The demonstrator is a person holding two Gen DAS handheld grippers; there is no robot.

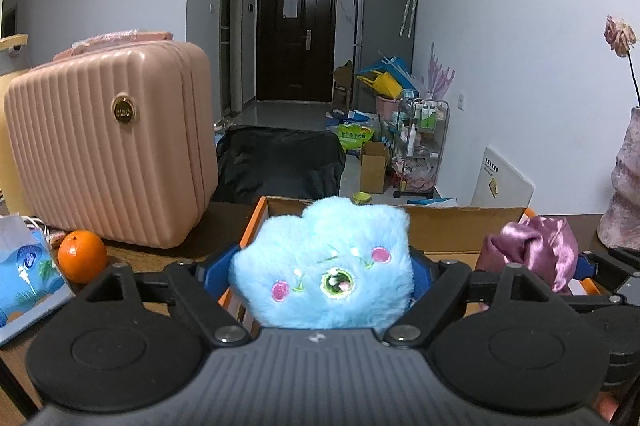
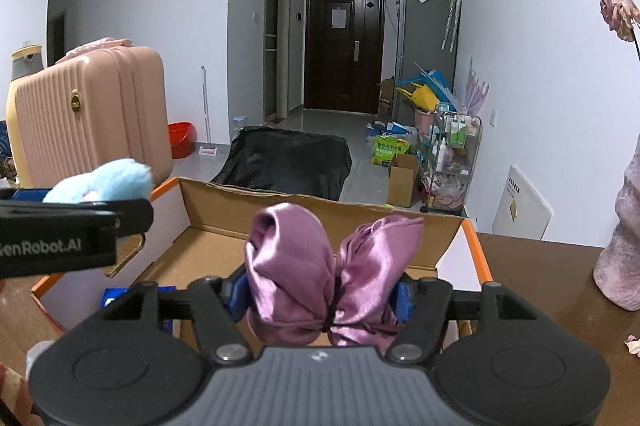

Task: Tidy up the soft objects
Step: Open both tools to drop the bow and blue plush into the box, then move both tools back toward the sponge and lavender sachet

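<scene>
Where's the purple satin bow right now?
The purple satin bow sits between the right gripper's blue fingers, over the open cardboard box, right of the blue plush.

Dim, cool indoor light, soft shadows. Strong fisheye bend and dark vignette at 11 and 1 o'clock corners. Focus sharp, slight noise.

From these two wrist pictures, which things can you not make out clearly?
- Floor of the cardboard box: in both views, mostly hidden by the blue plush toy and the purple satin bow.
- Left gripper pads: left view, covered by the plush.
- Right gripper pads: right view, behind the bow.
- Vase: cut by the right edge in both views.
- Blue carton: left view, cut by the left edge.
</scene>
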